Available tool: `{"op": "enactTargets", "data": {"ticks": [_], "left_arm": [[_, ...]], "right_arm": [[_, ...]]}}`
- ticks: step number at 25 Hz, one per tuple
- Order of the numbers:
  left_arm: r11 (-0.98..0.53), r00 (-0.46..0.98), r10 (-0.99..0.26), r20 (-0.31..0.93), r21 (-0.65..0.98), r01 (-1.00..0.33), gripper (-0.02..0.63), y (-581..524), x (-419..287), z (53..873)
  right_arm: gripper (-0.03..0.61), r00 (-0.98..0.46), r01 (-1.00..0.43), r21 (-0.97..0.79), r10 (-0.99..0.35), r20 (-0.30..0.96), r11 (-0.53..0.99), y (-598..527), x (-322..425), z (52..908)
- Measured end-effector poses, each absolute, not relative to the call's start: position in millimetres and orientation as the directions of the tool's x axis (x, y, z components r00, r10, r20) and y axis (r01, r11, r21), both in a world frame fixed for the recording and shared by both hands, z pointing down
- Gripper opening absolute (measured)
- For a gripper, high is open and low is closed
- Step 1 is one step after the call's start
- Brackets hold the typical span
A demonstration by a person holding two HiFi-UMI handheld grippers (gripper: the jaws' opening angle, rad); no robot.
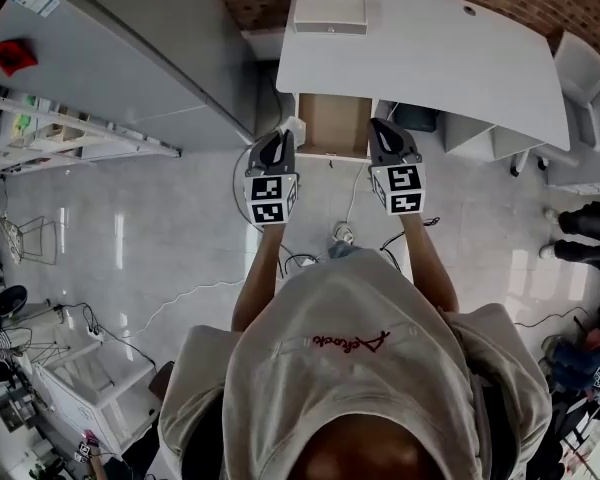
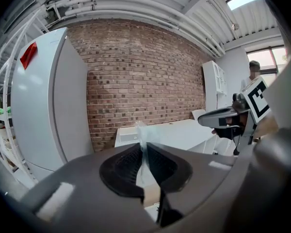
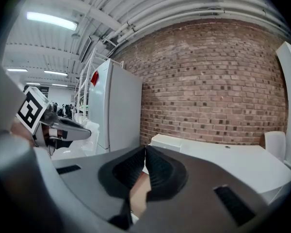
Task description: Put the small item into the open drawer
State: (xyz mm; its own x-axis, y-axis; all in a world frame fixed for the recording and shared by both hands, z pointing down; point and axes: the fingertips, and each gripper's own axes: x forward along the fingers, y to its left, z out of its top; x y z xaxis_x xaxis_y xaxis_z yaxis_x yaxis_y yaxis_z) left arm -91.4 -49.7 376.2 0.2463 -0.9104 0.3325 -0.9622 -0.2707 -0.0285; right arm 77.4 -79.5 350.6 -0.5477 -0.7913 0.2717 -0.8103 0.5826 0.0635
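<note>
While the head view places the left gripper [image 1: 280,140] and right gripper [image 1: 383,133] at the front of the open drawer [image 1: 333,123] under the white desk [image 1: 430,58], only the left gripper view shows a small clear plastic packet [image 2: 141,140] clamped between the left jaws. In the right gripper view, the right jaws are seen pressed together with nothing between them.

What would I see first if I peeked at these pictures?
First you'd spot the left gripper and the right gripper, each carrying a cube with black-and-white squares, held out side by side in front of the person. Just ahead of them, the open drawer shows its brown inside under the white desk. The left gripper is pinching a thin, clear small item, with a big red brick wall behind it.
</note>
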Motion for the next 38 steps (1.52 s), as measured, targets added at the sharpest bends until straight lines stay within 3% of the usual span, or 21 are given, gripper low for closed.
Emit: {"op": "enactTargets", "data": {"ticks": [20, 38], "left_arm": [[-0.296, 0.262, -0.887, 0.381, -0.034, -0.954, 0.031, -104, -77, 398], [-0.443, 0.393, -0.800, 0.454, -0.003, -0.897, 0.031, -160, -127, 450]], "right_arm": [[0.012, -0.536, -0.822, 0.027, -0.787, 0.305, 0.570, -129, 93, 375], [0.012, -0.429, -0.874, 0.034, -0.801, 0.418, 0.485, -165, 39, 413]]}}
